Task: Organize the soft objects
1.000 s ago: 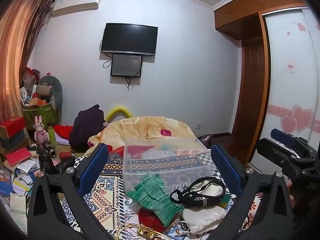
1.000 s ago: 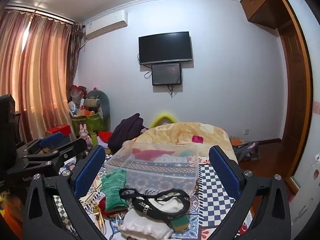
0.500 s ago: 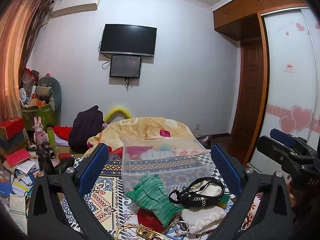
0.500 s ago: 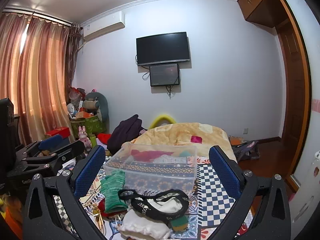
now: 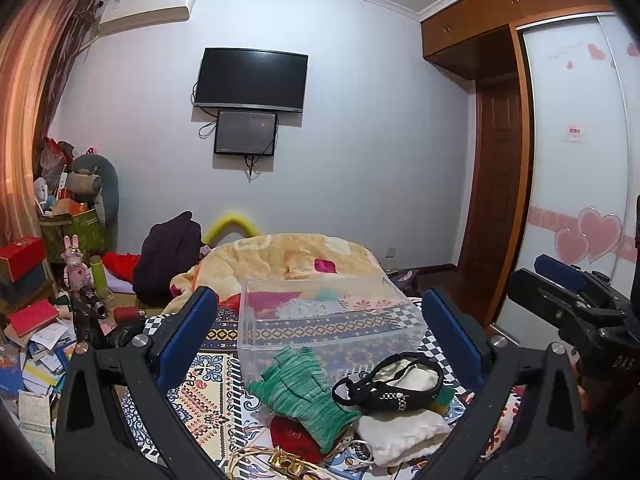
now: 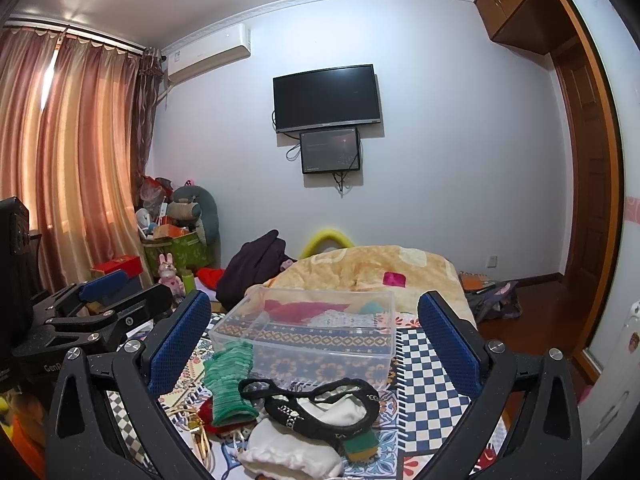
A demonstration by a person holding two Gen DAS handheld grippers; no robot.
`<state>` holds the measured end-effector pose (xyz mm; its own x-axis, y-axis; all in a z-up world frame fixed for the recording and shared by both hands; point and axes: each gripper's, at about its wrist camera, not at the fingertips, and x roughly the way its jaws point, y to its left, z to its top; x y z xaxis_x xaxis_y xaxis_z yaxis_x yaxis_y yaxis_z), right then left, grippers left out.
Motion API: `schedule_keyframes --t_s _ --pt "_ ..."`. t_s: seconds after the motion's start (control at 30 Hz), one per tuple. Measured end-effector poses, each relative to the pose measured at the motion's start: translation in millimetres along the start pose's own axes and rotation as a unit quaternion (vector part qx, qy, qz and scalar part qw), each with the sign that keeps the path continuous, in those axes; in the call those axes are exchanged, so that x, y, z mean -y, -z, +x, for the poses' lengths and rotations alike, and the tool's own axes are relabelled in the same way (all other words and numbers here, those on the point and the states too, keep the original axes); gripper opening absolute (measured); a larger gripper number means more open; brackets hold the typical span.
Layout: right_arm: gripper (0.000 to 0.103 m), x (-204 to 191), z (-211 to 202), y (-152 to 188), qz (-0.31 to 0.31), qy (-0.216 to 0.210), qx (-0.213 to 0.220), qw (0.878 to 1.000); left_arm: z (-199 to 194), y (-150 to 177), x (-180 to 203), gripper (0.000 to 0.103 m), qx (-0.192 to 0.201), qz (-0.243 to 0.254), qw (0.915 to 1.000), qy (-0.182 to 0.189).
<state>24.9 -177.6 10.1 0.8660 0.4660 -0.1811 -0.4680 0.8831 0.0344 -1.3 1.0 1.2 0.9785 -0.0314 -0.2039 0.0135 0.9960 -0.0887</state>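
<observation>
Jaws stand wide apart on both tools, nothing between them: the left gripper (image 5: 320, 332) and the right gripper (image 6: 314, 332) hover above the near end of the bed (image 5: 208, 384), level and pointed at the far wall. The soft things lie in a heap on the patterned cover just this side of the clear bin (image 5: 328, 316): a green glove (image 5: 300, 392) leaning on the bin's front wall, a black strap (image 5: 384, 384) looped over a white cloth (image 5: 404, 432), and a red piece (image 5: 292, 436) partly under the glove. The bin already holds some red and pale fabric at its far end. The step in hand looks like choosing a first piece and coming down on it. The glove seems the best choice, since it lies on top and nearest the bin. I would tip the left gripper down steeply, close on the thick of the knit rather than a loose finger, and lift straight up so the red piece and the gold chain (image 5: 280, 460) beside it do not drag along. The strap may snag the white cloth, so take that separately.
</observation>
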Motion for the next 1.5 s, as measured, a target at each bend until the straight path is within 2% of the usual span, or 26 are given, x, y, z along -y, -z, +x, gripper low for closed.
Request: schedule_keyframes --t_s 1.23,1.5 --pt "0.103 -1.9 -0.5 3.7 0.003 -0.002 0.001 1.000 -5.4 -1.2 3.2 0.103 0.002 0.005 1.0000 0.006" --pt "0.103 2.9 10.4 9.8 0.007 0.011 -0.019 1.000 9.5 6.4 -4.7 0.103 -0.026 -0.004 0.9996 0.011"
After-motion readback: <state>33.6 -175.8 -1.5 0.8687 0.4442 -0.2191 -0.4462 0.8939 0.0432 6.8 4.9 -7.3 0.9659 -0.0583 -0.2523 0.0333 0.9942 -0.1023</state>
